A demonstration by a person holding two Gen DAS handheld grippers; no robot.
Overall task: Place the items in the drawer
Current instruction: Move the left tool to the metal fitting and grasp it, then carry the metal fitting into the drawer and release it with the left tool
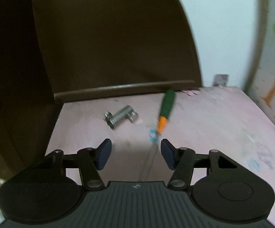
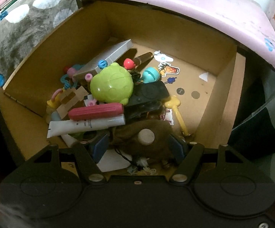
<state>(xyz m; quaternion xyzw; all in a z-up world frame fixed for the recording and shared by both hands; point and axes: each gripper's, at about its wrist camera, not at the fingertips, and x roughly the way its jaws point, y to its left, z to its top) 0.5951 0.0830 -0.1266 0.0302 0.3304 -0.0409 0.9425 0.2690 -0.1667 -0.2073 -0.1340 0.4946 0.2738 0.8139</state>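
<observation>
Left gripper (image 1: 136, 153), fingers wide and empty, should centre on green-and-orange-handled screwdriver (image 1: 166, 111) mid-frame on pink tabletop (image 1: 213, 117); right gripper (image 2: 138, 148) gapes empty over cluttered open wooden drawer (image 2: 223, 87).

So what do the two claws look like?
Both look alike: the left claw and right claw are black, with dark blue fingertip pads, silver screws at the joints, round side discs and a ribbed plate in the middle. No cables or sleeves show.

A blurred green-orange screwdriver (image 1: 165, 112) and metal fitting (image 1: 120, 116) lie beside the open, cluttered drawer (image 2: 221, 87).
</observation>
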